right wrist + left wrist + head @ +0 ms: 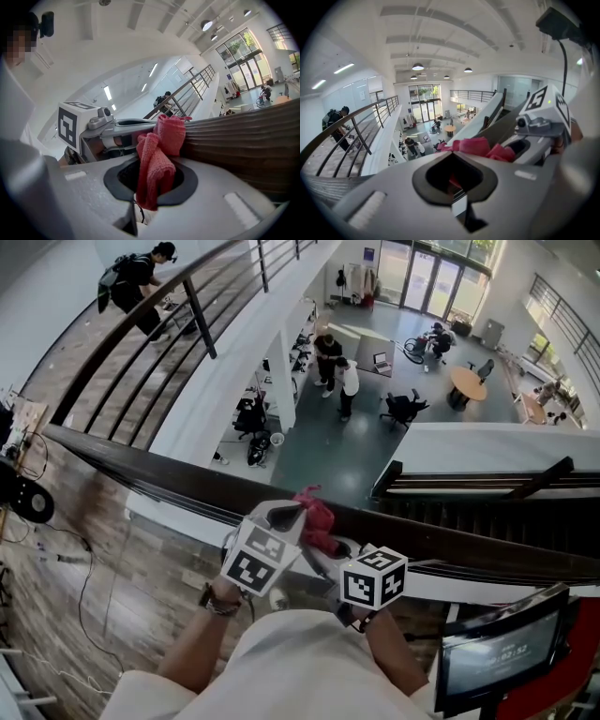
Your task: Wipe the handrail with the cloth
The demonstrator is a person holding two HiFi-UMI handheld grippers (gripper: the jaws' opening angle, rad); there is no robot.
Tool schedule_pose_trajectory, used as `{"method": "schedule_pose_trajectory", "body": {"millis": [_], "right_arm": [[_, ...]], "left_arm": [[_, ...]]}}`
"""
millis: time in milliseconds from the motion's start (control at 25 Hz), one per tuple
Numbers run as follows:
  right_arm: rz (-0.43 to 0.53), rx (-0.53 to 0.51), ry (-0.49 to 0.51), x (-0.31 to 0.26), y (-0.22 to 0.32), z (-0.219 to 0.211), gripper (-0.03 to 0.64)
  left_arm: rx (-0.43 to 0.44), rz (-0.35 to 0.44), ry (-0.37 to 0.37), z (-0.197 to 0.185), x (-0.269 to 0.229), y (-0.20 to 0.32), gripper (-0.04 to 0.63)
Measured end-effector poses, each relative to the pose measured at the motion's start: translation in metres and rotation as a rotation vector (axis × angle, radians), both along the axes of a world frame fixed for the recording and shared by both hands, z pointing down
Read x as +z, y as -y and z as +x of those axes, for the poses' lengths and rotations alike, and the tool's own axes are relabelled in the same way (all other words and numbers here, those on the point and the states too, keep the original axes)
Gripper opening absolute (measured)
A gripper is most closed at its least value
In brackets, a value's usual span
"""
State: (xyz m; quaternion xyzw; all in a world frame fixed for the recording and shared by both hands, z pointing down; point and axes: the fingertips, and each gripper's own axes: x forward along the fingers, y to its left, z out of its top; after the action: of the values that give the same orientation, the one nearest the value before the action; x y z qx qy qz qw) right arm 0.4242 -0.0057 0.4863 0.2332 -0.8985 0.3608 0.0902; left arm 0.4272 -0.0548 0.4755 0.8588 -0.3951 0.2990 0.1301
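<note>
A dark wooden handrail (150, 470) runs from the left to the lower right across the head view. A red cloth (316, 517) lies bunched on top of it at the middle. My right gripper (150, 187) is shut on the cloth (157, 164), which hangs through its jaw opening and rests against the ribbed rail (243, 145). My left gripper (454, 185) is also shut, with a bit of the red cloth (480, 146) showing in its jaw opening and the rest bunched just beyond. Both grippers meet at the cloth, left gripper (281, 521) beside right gripper (328, 554).
Beyond the rail is a drop to a lower hall with people (336, 367), desks and a round table (467, 383). A metal balcony railing (202, 320) curves off at the upper left, a person beside it. A monitor (492, 652) stands at the lower right; cables lie on the floor (84, 587).
</note>
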Motion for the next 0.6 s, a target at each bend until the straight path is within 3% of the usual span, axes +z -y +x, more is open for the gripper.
{"method": "schedule_pose_trajectory", "body": {"millis": [600], "right_arm": [[-0.004,0.01,0.021,0.001,-0.005,0.027,0.063]], "left_arm": [[0.027,-0.004,0.004,0.028,0.001,-0.005,0.002]]}}
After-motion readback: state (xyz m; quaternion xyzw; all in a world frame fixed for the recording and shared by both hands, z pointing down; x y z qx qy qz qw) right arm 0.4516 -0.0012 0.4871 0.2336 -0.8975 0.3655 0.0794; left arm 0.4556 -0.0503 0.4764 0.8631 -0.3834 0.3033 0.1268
